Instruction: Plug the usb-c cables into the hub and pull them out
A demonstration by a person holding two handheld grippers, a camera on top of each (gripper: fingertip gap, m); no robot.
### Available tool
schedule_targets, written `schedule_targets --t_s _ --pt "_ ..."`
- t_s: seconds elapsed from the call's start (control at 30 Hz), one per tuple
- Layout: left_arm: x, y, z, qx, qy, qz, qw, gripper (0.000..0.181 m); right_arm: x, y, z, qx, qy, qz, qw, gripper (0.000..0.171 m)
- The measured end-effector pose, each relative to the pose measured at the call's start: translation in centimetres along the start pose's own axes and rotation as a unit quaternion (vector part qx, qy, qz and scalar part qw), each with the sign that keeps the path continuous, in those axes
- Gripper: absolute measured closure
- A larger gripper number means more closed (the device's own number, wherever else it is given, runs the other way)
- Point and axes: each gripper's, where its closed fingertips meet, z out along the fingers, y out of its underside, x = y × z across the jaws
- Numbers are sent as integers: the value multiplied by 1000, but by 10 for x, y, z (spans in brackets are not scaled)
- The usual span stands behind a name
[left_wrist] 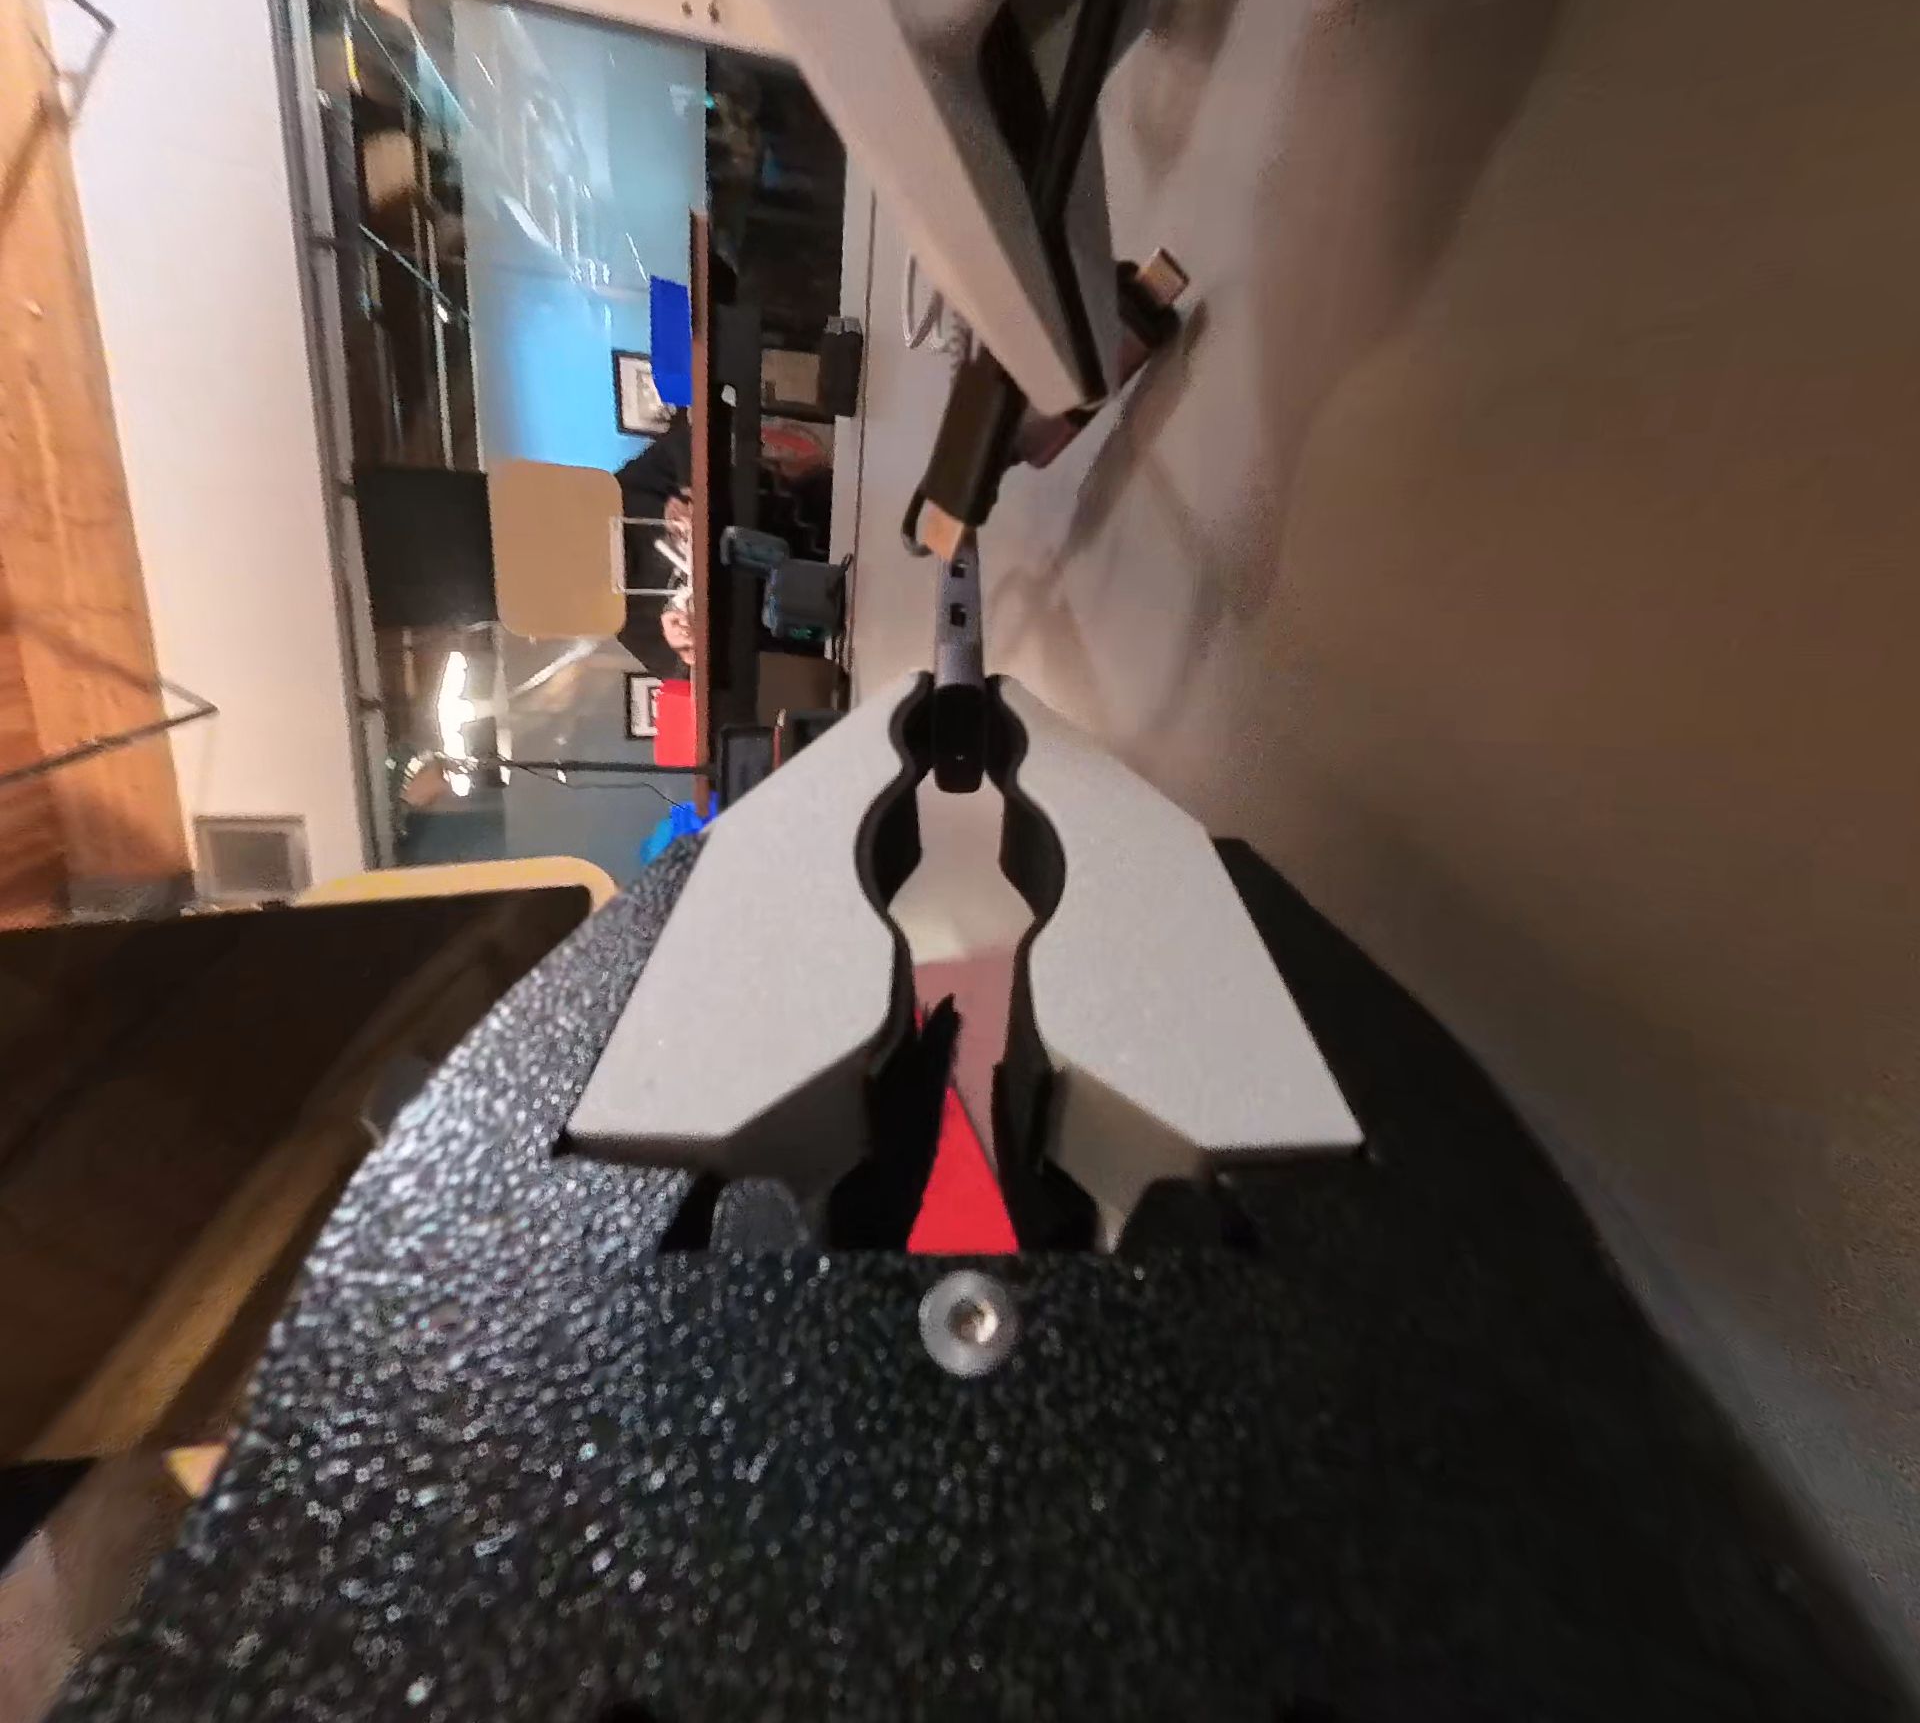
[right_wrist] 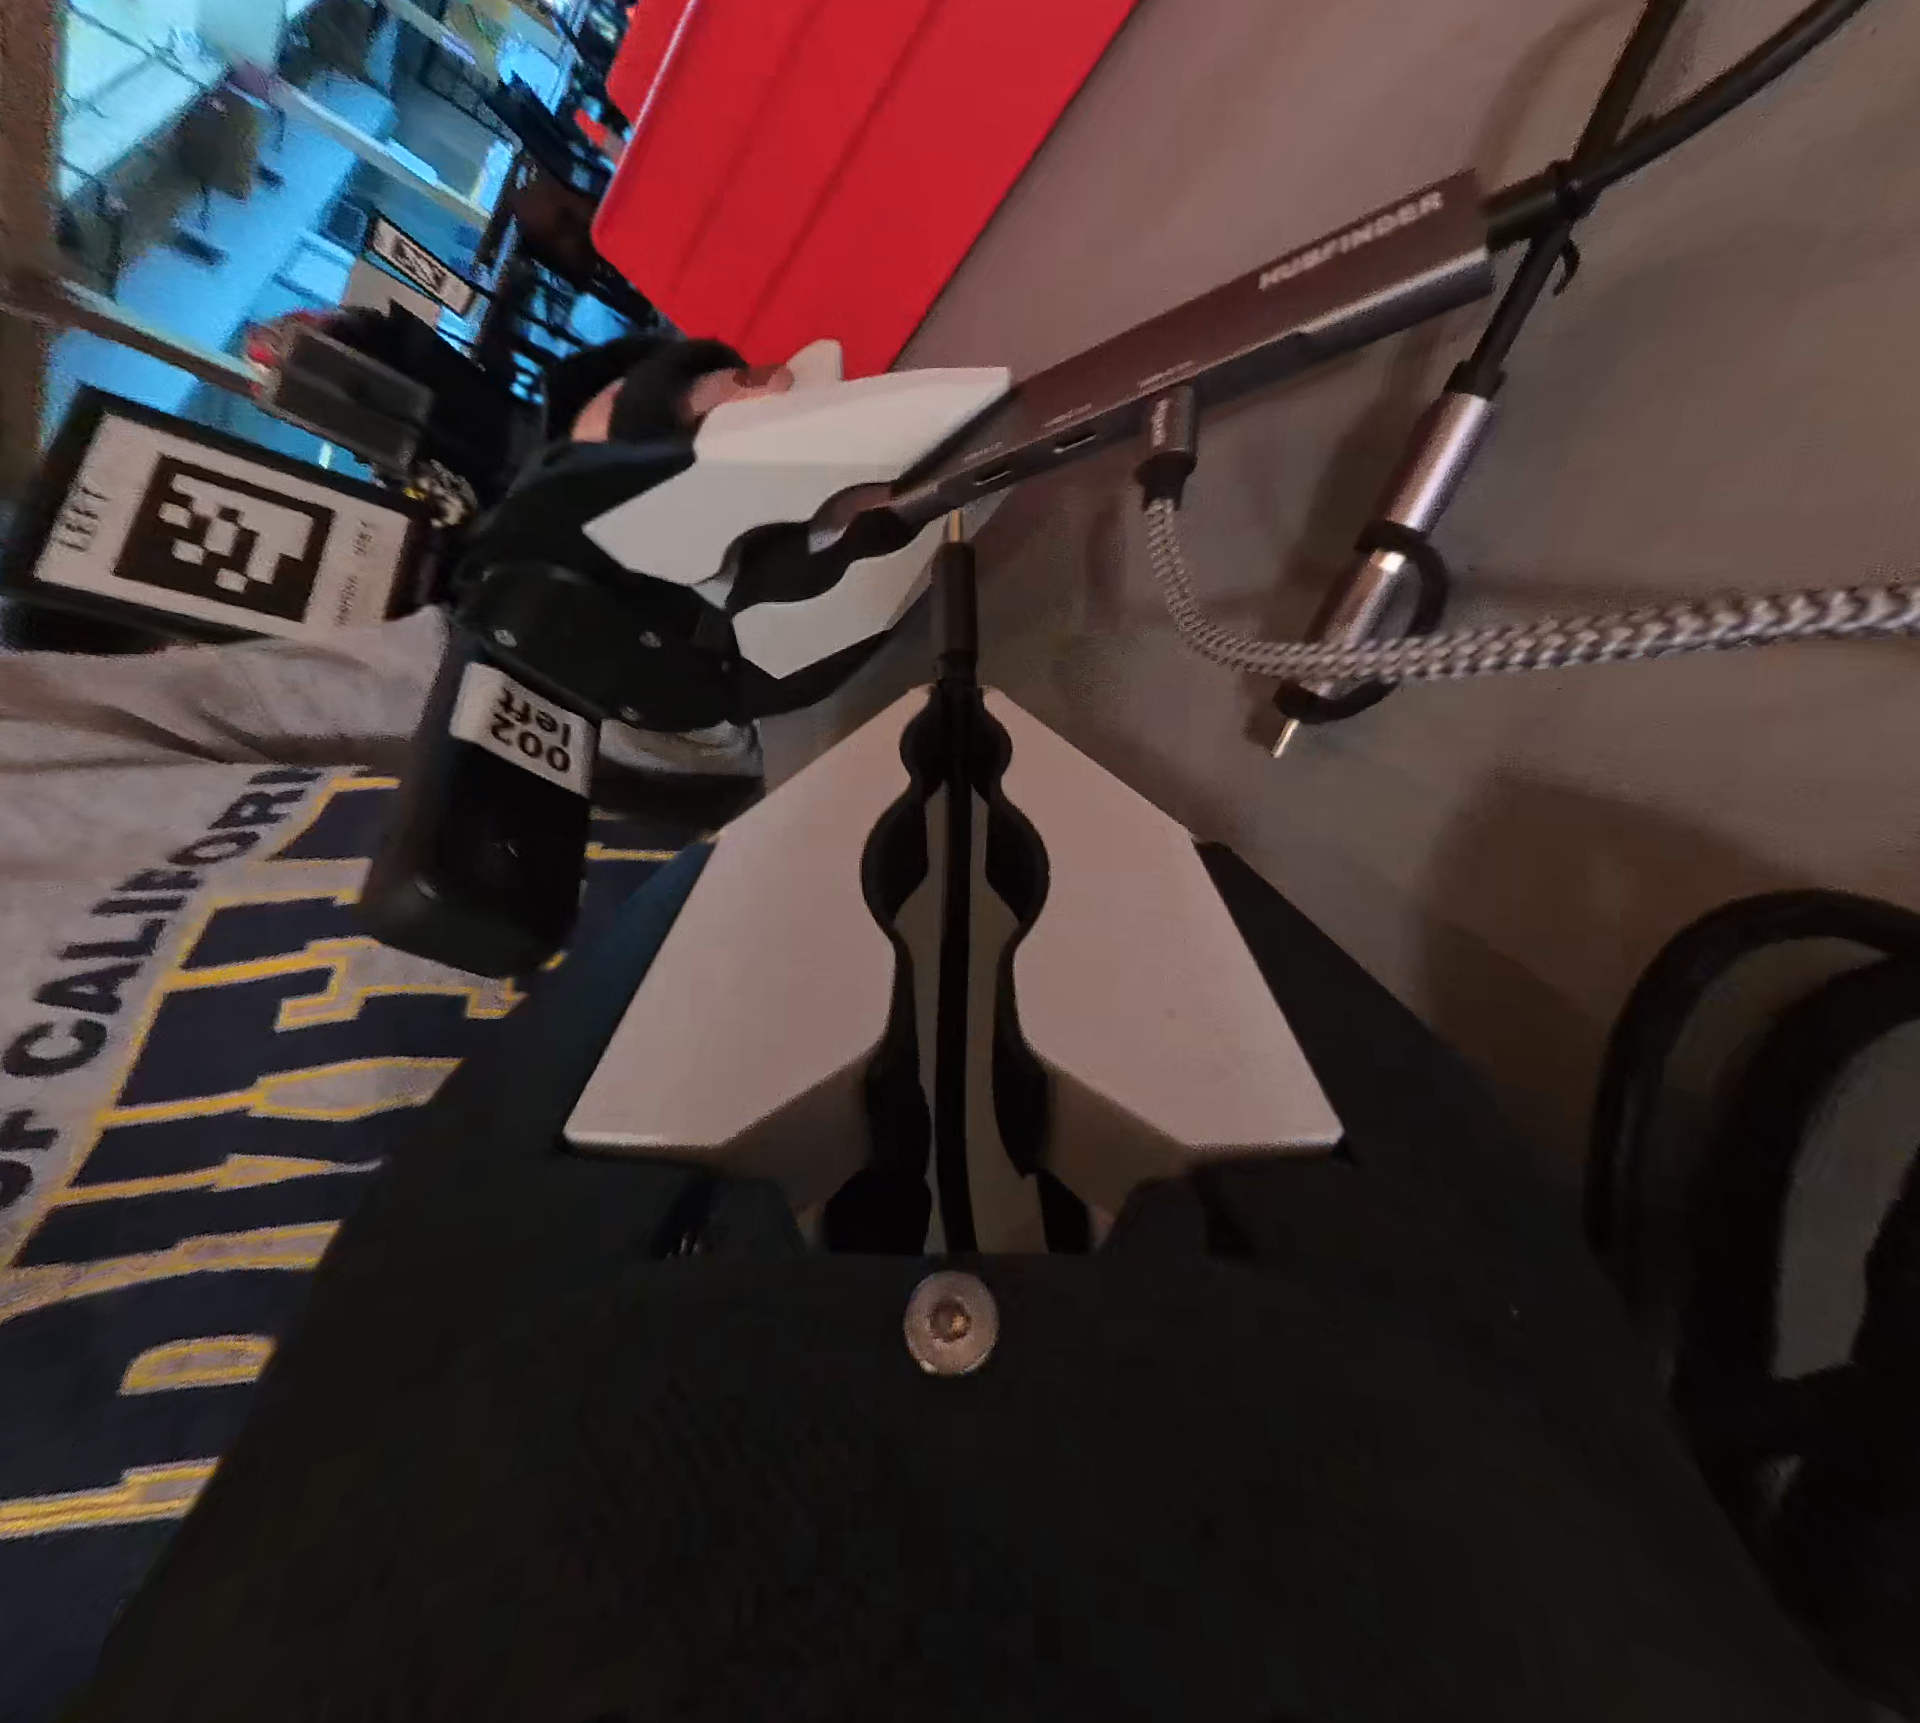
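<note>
A dark grey hub point(right_wrist: 1247, 323) is held off the table. My left gripper point(left_wrist: 958, 699) is shut on the hub's near end point(left_wrist: 961, 624); it also shows in the right wrist view point(right_wrist: 914, 489). My right gripper point(right_wrist: 954, 697) is shut on a black usb-c cable plug point(right_wrist: 954, 603). The plug's metal tip sits just below the hub's side ports; I cannot tell if it touches. In the left wrist view the right gripper point(left_wrist: 1049, 416) comes in from above with that plug point(left_wrist: 966, 468). A braided cable's plug point(right_wrist: 1169, 437) sits in a hub port.
A silver-ended cable point(right_wrist: 1423, 468) lies on the grey table point(right_wrist: 1351, 894) with a loose usb-c tip point(right_wrist: 1283, 733). The hub's own black lead point(right_wrist: 1662, 63) loops off top right. A red cover point(right_wrist: 883, 63) lies behind. Black headphones point(right_wrist: 1766, 1154) sit at the right. A person's grey sweatshirt point(right_wrist: 156, 842) is at the left.
</note>
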Motion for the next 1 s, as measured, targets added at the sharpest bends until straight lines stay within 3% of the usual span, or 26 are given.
schedule_targets --t_s 0.43,1.0 --pt "-8 -15 -9 33 -50 65 996 175 -14 5 2 -31 -85 101 991 170" --pt "-20 -17 -13 38 -76 37 996 175 -23 1 0 -16 -129 154 979 171"
